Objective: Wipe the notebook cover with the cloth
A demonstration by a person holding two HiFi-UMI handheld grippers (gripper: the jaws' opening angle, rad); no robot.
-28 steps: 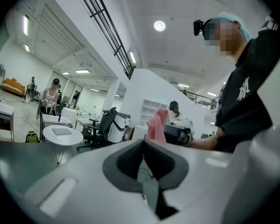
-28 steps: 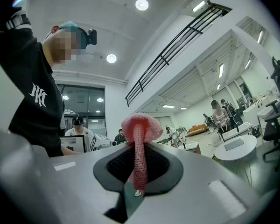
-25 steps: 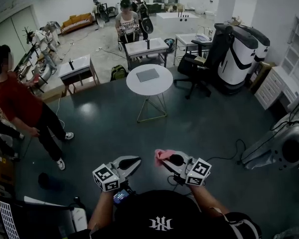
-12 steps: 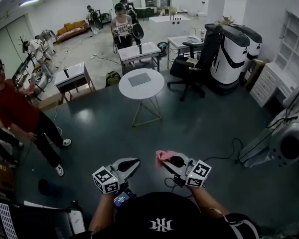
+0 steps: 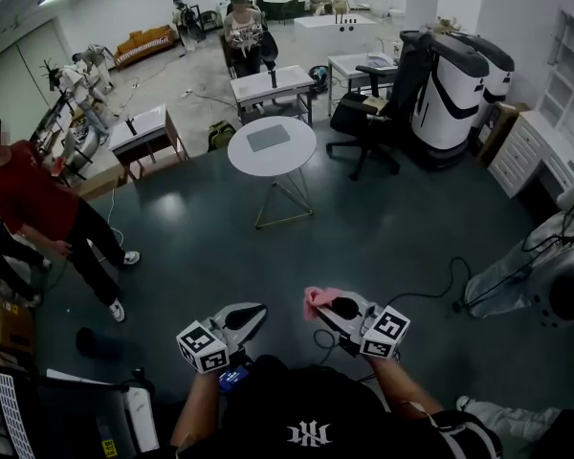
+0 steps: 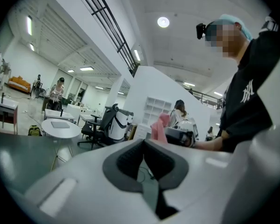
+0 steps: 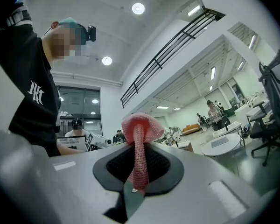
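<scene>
The grey notebook (image 5: 269,138) lies on a round white table (image 5: 297,156) far ahead across the dark floor. My right gripper (image 5: 322,306) is held at waist height, shut on a pink cloth (image 5: 317,297) that sticks up from its jaws. In the right gripper view the cloth (image 7: 141,127) stands pinched between the closed pads, with the table (image 7: 220,148) and notebook (image 7: 219,143) small in the distance. My left gripper (image 5: 255,313) is beside it, shut and empty. The left gripper view shows its jaws (image 6: 143,143) closed together, the cloth (image 6: 158,127) to the right and the table (image 6: 60,129) at the left.
A person in a red top (image 5: 29,204) stands at the left. A black office chair (image 5: 364,122) and tall white machines (image 5: 450,89) are right of the table. Cables (image 5: 440,290) and a white unit (image 5: 560,290) lie at the right. Desks (image 5: 273,89) stand behind.
Both grippers have been carried a little forward across the room, keeping side by side. The cloth stays pinched in the right gripper. The person in red has shifted slightly.
</scene>
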